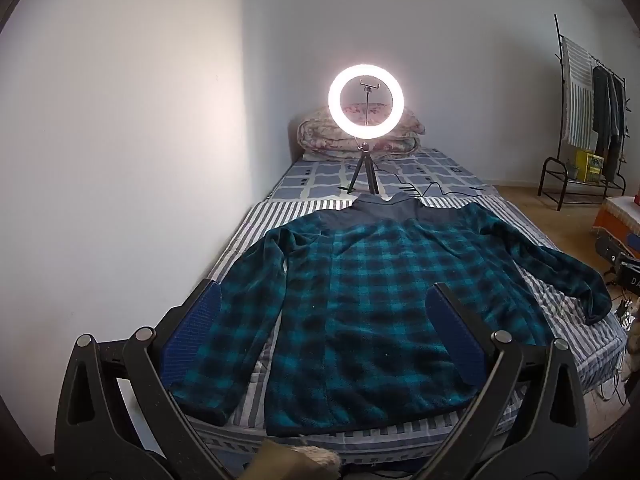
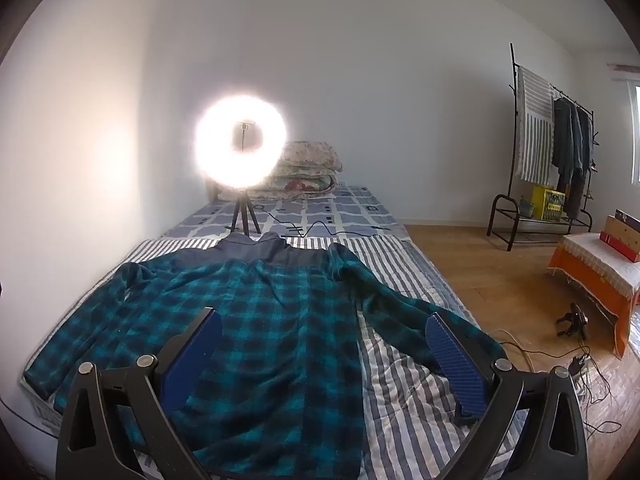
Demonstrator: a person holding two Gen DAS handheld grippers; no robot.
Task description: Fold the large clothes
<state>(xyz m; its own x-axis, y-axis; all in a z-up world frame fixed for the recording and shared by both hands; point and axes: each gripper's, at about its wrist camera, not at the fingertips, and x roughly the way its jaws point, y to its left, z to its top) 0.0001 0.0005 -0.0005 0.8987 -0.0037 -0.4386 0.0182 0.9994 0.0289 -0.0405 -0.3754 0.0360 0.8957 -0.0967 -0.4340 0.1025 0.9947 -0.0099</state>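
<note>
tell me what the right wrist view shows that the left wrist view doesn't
Only the right wrist view: the window edge, and the right hand-held gripper, open over the jacket's right side.
Only the left wrist view: the left hand-held gripper, open over the jacket's left half, and something tan and furry at the bed's near edge.
Both: the teal plaid jacket spread flat, the lit ring light, folded quilts, the clothes rack.

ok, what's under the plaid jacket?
The plaid jacket lies flat on a striped quilt spread over the bed's checked sheet. The quilt shows all around it. Whatever sits directly beneath the jacket's body is covered.
</note>
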